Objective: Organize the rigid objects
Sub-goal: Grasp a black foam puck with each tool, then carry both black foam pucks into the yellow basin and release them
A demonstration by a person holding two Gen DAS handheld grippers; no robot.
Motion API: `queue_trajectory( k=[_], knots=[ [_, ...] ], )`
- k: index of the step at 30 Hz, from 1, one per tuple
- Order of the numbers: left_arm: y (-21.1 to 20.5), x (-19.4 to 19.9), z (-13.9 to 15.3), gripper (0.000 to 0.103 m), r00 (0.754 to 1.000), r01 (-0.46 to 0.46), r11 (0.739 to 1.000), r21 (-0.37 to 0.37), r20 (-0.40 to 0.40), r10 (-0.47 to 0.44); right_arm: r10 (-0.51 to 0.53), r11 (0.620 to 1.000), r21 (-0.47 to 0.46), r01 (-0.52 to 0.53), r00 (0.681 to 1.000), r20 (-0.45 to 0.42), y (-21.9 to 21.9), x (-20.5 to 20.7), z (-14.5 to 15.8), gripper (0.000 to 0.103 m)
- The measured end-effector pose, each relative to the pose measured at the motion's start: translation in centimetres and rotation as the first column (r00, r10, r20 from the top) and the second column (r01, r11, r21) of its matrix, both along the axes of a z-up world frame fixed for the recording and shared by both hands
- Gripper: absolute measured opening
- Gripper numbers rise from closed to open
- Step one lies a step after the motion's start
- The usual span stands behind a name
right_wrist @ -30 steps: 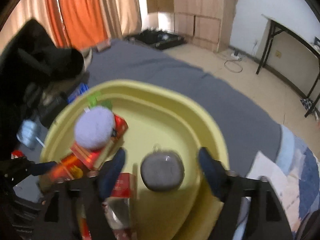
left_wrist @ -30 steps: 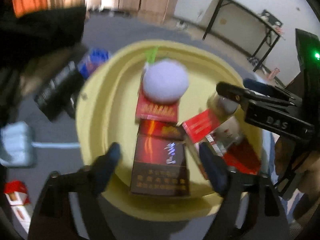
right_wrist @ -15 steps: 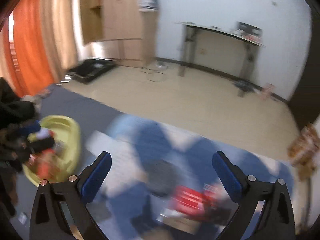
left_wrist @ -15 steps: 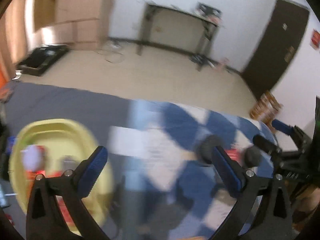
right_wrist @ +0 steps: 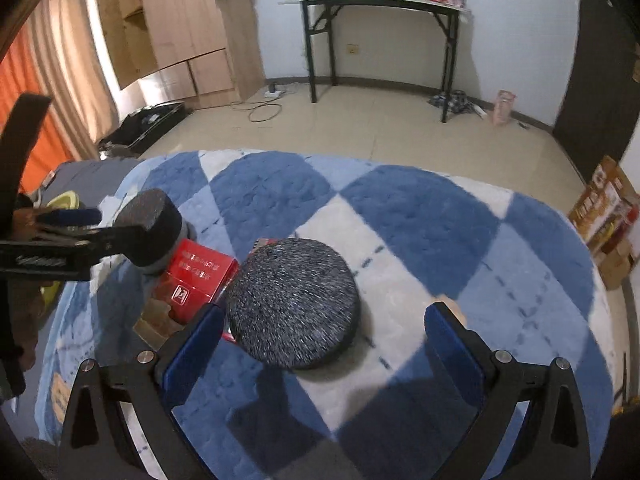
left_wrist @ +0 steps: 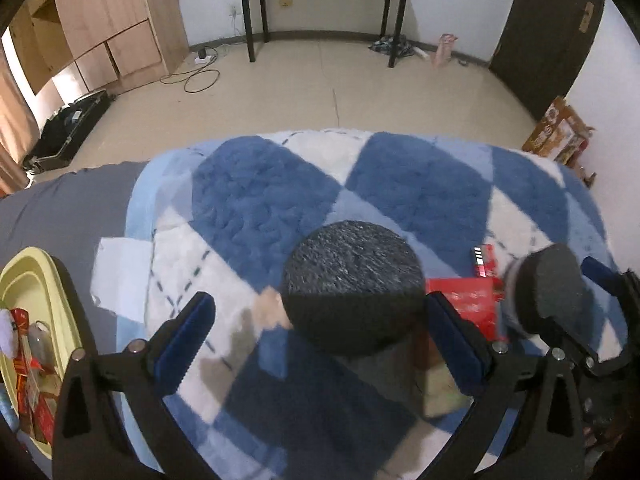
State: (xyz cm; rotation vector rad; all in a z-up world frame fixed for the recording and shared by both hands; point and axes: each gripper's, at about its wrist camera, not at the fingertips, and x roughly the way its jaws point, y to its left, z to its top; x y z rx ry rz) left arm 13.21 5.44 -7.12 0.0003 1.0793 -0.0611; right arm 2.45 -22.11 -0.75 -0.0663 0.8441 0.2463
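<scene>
Left wrist view: left gripper (left_wrist: pixel 320 344) jaws wide apart, holding nothing; blue pads either side of a dark grey speckled round puck (left_wrist: pixel 352 286) lying on the blue-and-white checked plush blanket (left_wrist: pixel 264 200).
Right wrist view: right gripper (right_wrist: pixel 320 344) jaws also wide apart, empty; the same puck sits between and just ahead of its fingertips.
Beside the puck: red rectangular cardboard box (right_wrist: pixel 196 274), touching or nearly touching the puck's left edge in the right wrist view; a smaller black foam-topped round object (right_wrist: pixel 150 232) behind it, near the left gripper's far finger.
Step in hand (judgement): reaching for the next item to gather; nothing gripped.
Next move: one gripper must centre on the puck and close across its width; the span looks nearly full, so square alignment matters.
Container: yellow plastic basin (left_wrist: pixel 24 268), far left, well apart; holds red packs and a small jar, details unclear.
</scene>
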Motion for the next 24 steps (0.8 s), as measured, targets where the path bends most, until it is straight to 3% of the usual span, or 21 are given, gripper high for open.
queue_trajectory(
  k=[2, 3, 4, 6, 10, 13, 18, 21, 24],
  knots=[
    [0.1, 0.6, -0.7, 0.103, 1.000, -0.013, 1.000, -0.024, -0.017, 0.013, 0.013, 1.000, -0.004, -0.013, 1.000, 0.013, 0.1, 0.6, -0.6, 0.102],
    [0.2, 0.7, -0.8, 0.100, 1.000, -0.019, 0.999, -0.031, -0.008, 0.018, 0.019, 1.000, -0.002, -0.019, 1.000, 0.018, 0.1, 0.9, -1.2, 0.096],
    [0.2, 0.8, -0.8, 0.089, 1.000, -0.017, 0.999, -0.042, 0.000, 0.017, 0.031, 1.000, -0.006, -0.031, 0.999, 0.022, 0.2, 1.1, -1.5, 0.083],
    [0.0, 0.8, -0.8, 0.069, 1.000, 0.014, 0.994, -0.106, 0.005, -0.013, 0.065, 0.998, -0.006, -0.064, 0.997, 0.031, 0.5, 1.3, -2.0, 0.069],
    [-0.5, 0.0, 0.7, 0.069, 0.998, 0.031, 0.997, -0.071, 0.065, -0.026, 0.062, 0.998, -0.015, -0.061, 0.996, 0.060, 1.1, 0.7, -1.9, 0.068],
    [1.7, -1.5, 3.4, 0.069, 0.994, 0.018, 0.994, -0.112, 0.112, -0.005, 0.043, 0.999, 0.024, -0.046, 0.994, 0.102, 0.8, -0.3, 0.5, 0.068],
    [11.7, -7.1, 8.7, 0.069, 0.975, -0.089, 0.983, -0.160, 0.189, 0.119, 0.144, 0.989, -0.008, -0.145, 0.975, 0.168, 5.1, -2.1, 7.1, 0.068],
    [20.4, -11.3, 10.2, 0.069, 0.942, -0.240, 0.958, -0.160, 0.200, 0.269, 0.237, 0.971, -0.027, -0.236, 0.953, 0.188, 10.1, -3.4, 10.3, 0.068],
    [28.5, -15.0, 9.9, 0.069, 0.902, -0.376, 0.921, -0.100, 0.185, 0.389, 0.334, 0.941, -0.007, -0.339, 0.925, 0.182, 16.5, -4.5, 12.0, 0.068]
  ],
)
